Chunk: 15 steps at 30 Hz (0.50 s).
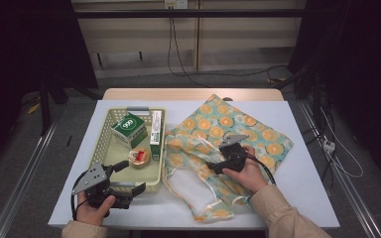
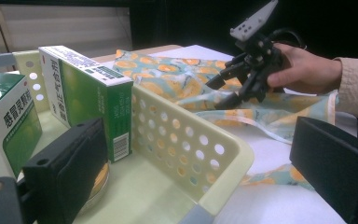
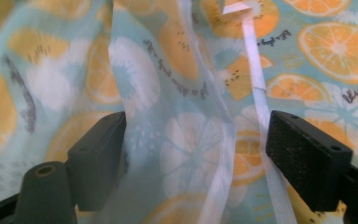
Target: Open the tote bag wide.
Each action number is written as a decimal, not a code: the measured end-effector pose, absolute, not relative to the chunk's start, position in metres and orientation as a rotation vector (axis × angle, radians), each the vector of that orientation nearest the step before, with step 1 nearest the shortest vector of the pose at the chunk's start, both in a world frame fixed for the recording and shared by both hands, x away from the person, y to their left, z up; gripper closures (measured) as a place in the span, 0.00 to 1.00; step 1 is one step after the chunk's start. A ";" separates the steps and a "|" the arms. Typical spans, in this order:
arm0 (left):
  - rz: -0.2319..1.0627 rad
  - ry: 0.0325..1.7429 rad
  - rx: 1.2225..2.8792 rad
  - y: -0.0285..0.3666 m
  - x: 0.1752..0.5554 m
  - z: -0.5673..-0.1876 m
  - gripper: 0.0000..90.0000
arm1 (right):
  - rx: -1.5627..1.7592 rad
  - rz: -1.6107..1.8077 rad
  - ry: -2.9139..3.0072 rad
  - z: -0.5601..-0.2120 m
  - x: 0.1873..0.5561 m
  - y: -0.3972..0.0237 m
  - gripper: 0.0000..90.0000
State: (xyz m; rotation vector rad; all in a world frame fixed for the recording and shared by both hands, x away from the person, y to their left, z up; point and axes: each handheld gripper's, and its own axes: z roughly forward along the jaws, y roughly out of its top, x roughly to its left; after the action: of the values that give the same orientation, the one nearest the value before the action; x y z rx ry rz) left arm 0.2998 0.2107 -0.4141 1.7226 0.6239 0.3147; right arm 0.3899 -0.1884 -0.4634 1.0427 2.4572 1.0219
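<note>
I have the right gripper (image 1: 217, 159) down over the orange-print fabric bag (image 1: 228, 134), which lies spread on the tabletop (image 1: 297, 198) just right of the perforated basket (image 1: 110, 130). Its jaws stand apart, with a raised fold of the thin fabric between them but not pinched. The left gripper (image 1: 129, 178) sits at the basket's near rim, jaws apart too, one inside the basket and one outside, holding nothing.

My worry is the grab on the bag. The cloth is light and layered, so if I close now I judge I may catch only the top layer, or the white strap (image 3: 261, 88) that runs beside the right-hand jaw, and then the mouth will not open as I lift. Closing too shallow could let the fold slip out; pressing too deep could drag the whole bag across the tabletop toward the basket.

The left side has its own risk: with the rim between the jaws, any careless squeeze or pull would tip the basket and shift the green medicine box (image 1: 129, 128), the long box (image 1: 156, 128) and the round tin (image 1: 139, 156).

The right gripper view shows me the fold and strap between the jaws; the high view cannot resolve that. The left gripper view (image 2: 223, 91) shows from the side that the right gripper hovers close over the cloth.
</note>
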 end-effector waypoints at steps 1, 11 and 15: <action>0.315 0.622 1.722 0.211 0.300 -0.414 0.04 | 1.056 1.023 2.453 -0.463 0.390 -0.189 0.26; 0.328 0.624 1.716 0.214 0.300 -0.412 0.04 | 1.186 0.998 2.328 -0.465 0.405 -0.217 0.35; 0.327 0.625 1.717 0.213 0.299 -0.412 0.04 | 1.193 0.999 2.314 -0.464 0.407 -0.221 0.49</action>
State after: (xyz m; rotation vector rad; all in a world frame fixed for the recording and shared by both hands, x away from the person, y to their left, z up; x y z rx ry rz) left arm 0.2995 0.2129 -0.4115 1.7167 0.6253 0.3266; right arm 0.4072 -0.2211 -0.4640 1.1934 2.3140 0.9994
